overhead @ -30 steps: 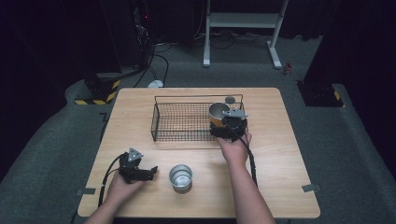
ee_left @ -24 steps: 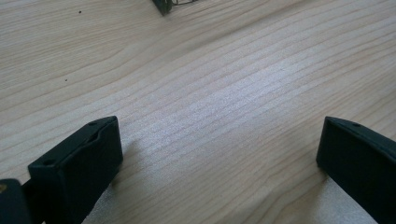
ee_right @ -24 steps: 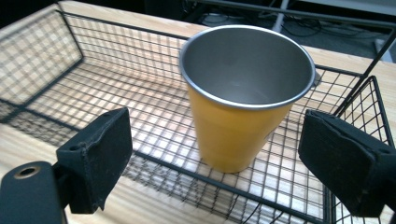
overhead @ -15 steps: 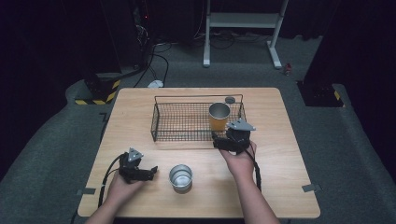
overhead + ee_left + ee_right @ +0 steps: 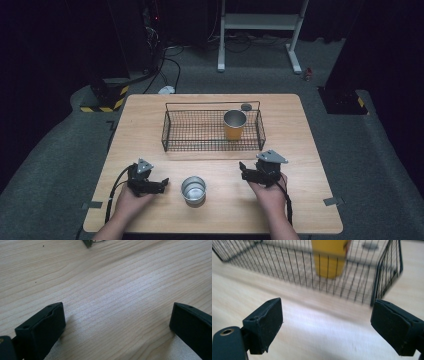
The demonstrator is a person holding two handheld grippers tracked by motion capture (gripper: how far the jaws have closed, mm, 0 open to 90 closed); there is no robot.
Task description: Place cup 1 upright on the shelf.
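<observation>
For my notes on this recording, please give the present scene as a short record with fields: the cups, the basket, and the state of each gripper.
yellow cup: upright inside the wire basket, towards its right end
wire basket: on the far half of the table
steel cup: upright on the table, outside the basket, between the two grippers
left gripper: open, holds nothing, low over the table left of the steel cup
right gripper: open, holds nothing, in front of the basket
table: light wood
</observation>
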